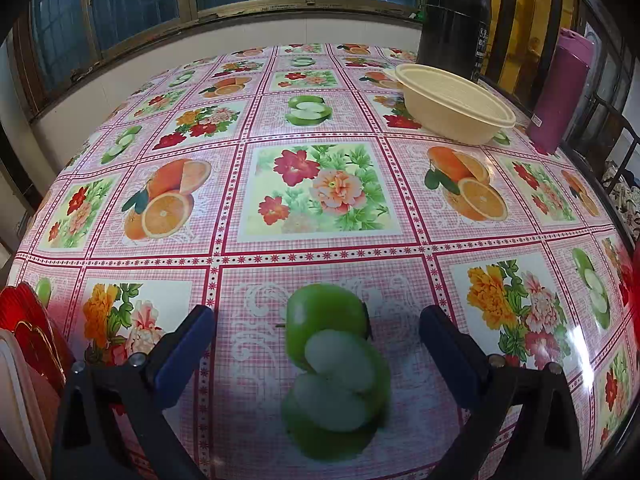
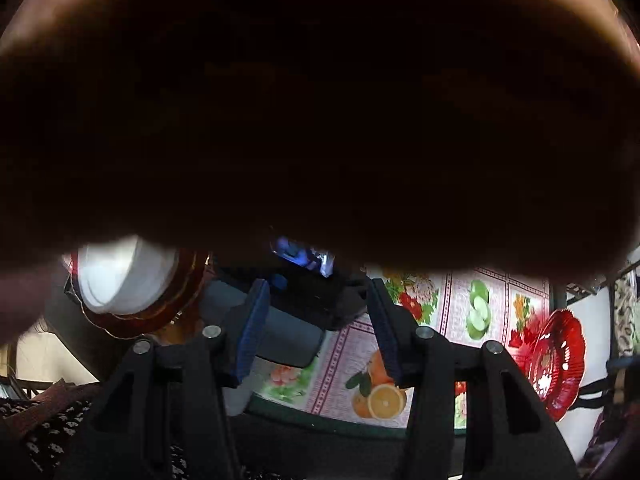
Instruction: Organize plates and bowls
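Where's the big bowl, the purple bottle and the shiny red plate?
Bowl [image 1: 456,114]: left wrist view, outer wall.
Purple bottle [image 1: 560,96]: left wrist view, middle of body.
Red plate [image 2: 554,364]: right wrist view, ribbed inside.

Both wrist views angled down, close over shared floral tablecloth [image 1: 320,248].

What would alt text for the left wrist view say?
The left gripper hovers open over a fruit-and-flower tablecloth, holding nothing. A cream bowl sits far right by a black container; a red plate edges in left.
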{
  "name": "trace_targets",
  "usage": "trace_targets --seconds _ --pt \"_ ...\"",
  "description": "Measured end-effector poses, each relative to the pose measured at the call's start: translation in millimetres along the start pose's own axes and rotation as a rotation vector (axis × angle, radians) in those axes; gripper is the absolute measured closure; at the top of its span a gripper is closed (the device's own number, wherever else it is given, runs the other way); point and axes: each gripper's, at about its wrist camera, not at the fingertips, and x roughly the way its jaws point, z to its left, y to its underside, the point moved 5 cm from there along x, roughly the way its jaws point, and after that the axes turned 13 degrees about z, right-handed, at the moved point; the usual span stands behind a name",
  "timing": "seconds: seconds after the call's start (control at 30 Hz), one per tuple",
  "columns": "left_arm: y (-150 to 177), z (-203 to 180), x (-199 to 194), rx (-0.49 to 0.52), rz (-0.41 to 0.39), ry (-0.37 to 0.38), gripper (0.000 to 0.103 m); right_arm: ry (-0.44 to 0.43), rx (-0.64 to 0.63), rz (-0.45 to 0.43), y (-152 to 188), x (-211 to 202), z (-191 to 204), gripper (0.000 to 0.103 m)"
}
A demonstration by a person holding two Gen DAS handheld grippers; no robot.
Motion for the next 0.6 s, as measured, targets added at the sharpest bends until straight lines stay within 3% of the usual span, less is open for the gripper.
trace_targets --seconds 0.23,0.43,0.6 --pt "0 0 0 0.000 0.000 0.000 0.000 -0.006 0.044 0.005 4 6 -2 0.051" --pt "0 0 0 0.000 0.000 0.000 0.000 -0.058 0.300 0.056 49 42 -74 0.051" --pt "0 0 0 0.000 0.001 0.000 0.000 -0.072 0.408 0.069 70 67 -115 0.051"
